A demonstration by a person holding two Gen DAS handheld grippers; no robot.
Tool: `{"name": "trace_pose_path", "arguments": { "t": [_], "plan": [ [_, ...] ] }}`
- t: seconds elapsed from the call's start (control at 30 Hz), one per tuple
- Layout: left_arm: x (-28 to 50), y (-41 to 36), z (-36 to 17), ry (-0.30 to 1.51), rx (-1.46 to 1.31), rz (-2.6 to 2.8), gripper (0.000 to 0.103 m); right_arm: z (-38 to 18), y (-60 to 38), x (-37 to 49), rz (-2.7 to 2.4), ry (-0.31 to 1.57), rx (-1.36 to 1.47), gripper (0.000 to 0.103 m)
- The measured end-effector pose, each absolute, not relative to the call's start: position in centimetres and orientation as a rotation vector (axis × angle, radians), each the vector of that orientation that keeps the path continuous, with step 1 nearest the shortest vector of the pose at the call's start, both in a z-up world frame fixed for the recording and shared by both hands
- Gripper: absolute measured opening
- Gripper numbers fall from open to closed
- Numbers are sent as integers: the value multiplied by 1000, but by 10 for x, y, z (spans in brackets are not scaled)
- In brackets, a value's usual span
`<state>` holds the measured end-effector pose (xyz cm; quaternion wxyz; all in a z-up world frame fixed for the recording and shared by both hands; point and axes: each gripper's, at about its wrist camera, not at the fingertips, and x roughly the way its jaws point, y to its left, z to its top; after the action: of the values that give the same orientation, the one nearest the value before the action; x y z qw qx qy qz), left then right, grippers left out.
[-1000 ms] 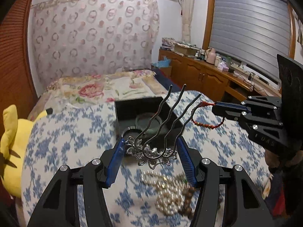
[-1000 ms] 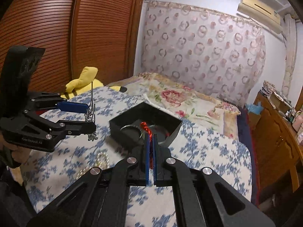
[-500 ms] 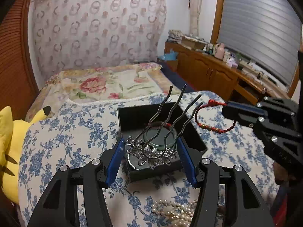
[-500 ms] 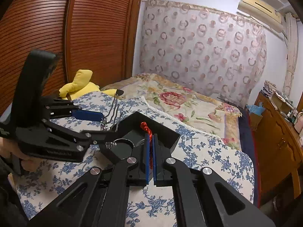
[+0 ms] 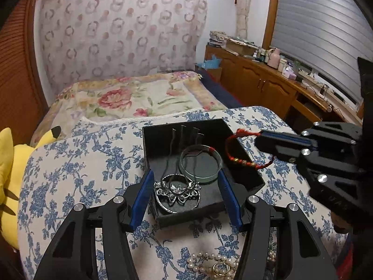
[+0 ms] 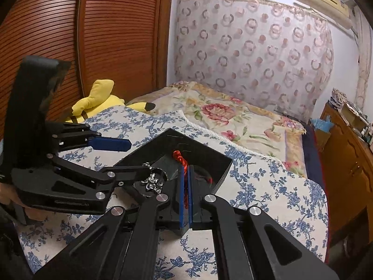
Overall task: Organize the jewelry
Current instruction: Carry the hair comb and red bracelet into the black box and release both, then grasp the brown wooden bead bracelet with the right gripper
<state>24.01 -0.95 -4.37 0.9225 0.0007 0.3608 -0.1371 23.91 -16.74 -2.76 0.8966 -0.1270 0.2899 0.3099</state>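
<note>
The left gripper [image 5: 185, 186] is held with its jaws spread and released. The silver hair comb [image 5: 177, 191] is seen between them, but a gap shows at the right-hand pad. In the right wrist view its ornament sits by the lower finger only, well clear of the upper pad. It is therefore judged to lie free in the black box [image 5: 247, 182] just beneath the fingertips, with its prongs pointing ahead along the box floor, over a thin silver ring at the near corner. Just ahead and slightly right of the comb, a green bangle [image 5: 200, 161] lies flat in the same box.

To the right of the left gripper, the right gripper [image 5: 258, 140] is clenched on a red cord bracelet [image 5: 247, 161], which hangs as a loop over the box's right rim. It is probably held there so it can be lowered in once room is made.

Little free floor remains in the box. The far half is the most open, though the comb's prongs run across it. The walls are low, so a lift straight back and up would clear them.

Behind the left fingertips, toward the handle, a pearl necklace [image 5: 209, 263] remains on the blue-flowered cloth [image 5: 81, 163]. Open cloth is left on both sides of the box, and a yellow plush toy [image 5: 7, 175] sits far to the left.
</note>
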Motion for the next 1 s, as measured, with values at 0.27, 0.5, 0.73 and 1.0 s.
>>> {"name": "trace_pose_path", "arguments": {
  "t": [0.27, 0.5, 0.73, 1.0],
  "plan": [
    [225, 6, -38, 714, -18, -264, 60, -36, -154, 249, 642, 617, -280, 3],
    [204, 26, -32, 661, -27, -219, 86, -44, -145, 257, 655, 656, -264, 4],
    [184, 43, -41, 639, -44, -190, 95, -44, -149, 255, 648, 660, -246, 20],
    [155, 51, -54, 645, -21, -176, 95, -40, -173, 225, 630, 640, -220, 20]
  ]
}}
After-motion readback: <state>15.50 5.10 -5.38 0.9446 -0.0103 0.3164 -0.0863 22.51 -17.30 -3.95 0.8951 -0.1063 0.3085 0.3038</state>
